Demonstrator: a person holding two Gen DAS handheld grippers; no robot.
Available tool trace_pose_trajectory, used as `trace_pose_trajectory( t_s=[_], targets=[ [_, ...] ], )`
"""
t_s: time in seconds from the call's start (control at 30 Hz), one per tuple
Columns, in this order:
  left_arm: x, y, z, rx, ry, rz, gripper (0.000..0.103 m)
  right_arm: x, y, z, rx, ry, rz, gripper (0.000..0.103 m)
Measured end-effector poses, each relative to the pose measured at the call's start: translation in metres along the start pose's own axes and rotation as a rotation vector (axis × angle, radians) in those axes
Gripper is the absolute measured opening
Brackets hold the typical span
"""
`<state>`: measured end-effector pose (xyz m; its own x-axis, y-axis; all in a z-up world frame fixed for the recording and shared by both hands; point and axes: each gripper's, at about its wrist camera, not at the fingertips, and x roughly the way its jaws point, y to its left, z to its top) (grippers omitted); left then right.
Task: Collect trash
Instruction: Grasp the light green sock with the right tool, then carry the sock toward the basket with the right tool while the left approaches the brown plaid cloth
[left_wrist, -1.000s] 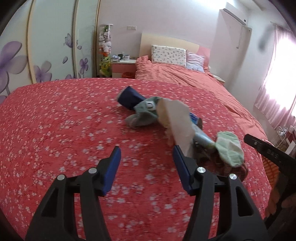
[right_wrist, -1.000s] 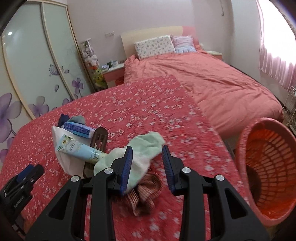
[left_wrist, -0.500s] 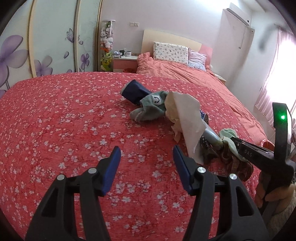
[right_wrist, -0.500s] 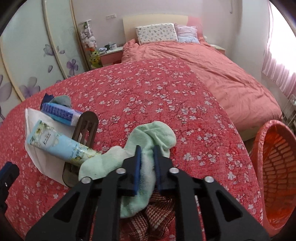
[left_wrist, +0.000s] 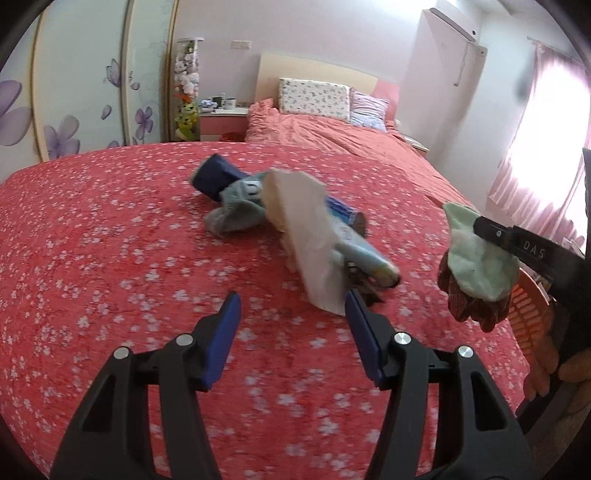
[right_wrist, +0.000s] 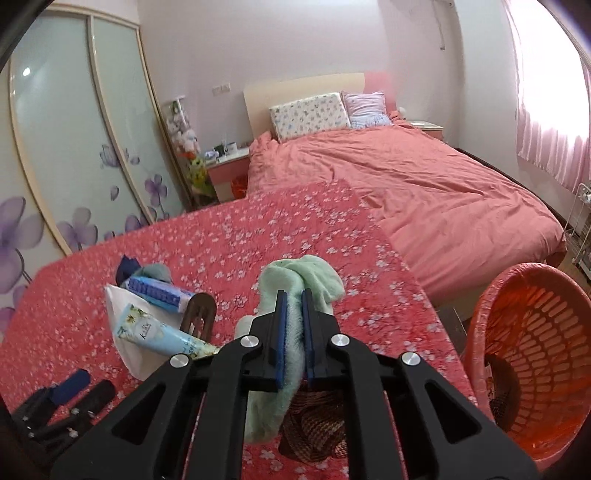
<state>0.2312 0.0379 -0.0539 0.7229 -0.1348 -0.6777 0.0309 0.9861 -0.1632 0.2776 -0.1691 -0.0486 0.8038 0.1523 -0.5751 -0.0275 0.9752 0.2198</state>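
Observation:
My right gripper is shut on a pale green sock, lifted off the red flowered cloth, with a brown patterned sock hanging below it. The left wrist view shows the same green sock and brown sock hanging in the air at the right. My left gripper stands open above the cloth with nothing between its fingers. Just ahead of it lies a pile: a white paper sheet, a light blue tube, a grey sock and a dark blue item.
An orange plastic basket stands on the floor at the right, beside the cloth's edge. A bed with a pink cover and pillows lies beyond. A wardrobe with purple flowers fills the left. A brown comb-like piece lies by the tube.
My right gripper closed on the green sock and raised it, with the brown sock, off the cloth. My left gripper shifted slightly nearer the pile, still open.

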Motion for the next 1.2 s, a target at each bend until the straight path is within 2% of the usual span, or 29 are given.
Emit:
trace_pose_trajectory(
  t_s=[0.23, 0.37, 0.73, 0.93, 1.03, 1.2],
  targets=[
    [0.001, -0.023, -0.005, 0.041, 0.013, -0.039, 0.058, 0.014, -0.008, -0.01, -0.003, 0.055, -0.031, 0.01],
    [0.002, -0.026, -0.006, 0.047, 0.018, -0.041, 0.058, 0.017, -0.009, -0.013, -0.01, 0.058, -0.046, 0.006],
    [0.009, -0.045, -0.002, 0.052, 0.043, -0.097, 0.058, -0.018, -0.025, 0.004, 0.03, -0.05, -0.014, 0.005],
    [0.014, -0.072, 0.004, 0.071, 0.056, -0.161, 0.058, -0.041, -0.044, 0.002, 0.04, -0.103, -0.064, 0.005],
    [0.02, -0.094, 0.008, 0.103, 0.057, -0.19, 0.063, -0.05, -0.059, -0.004, 0.052, -0.116, -0.099, 0.005],
    [0.04, -0.134, 0.008, 0.163, 0.09, -0.213, 0.065, -0.069, -0.086, -0.015, 0.089, -0.14, -0.145, 0.005]
  ],
)
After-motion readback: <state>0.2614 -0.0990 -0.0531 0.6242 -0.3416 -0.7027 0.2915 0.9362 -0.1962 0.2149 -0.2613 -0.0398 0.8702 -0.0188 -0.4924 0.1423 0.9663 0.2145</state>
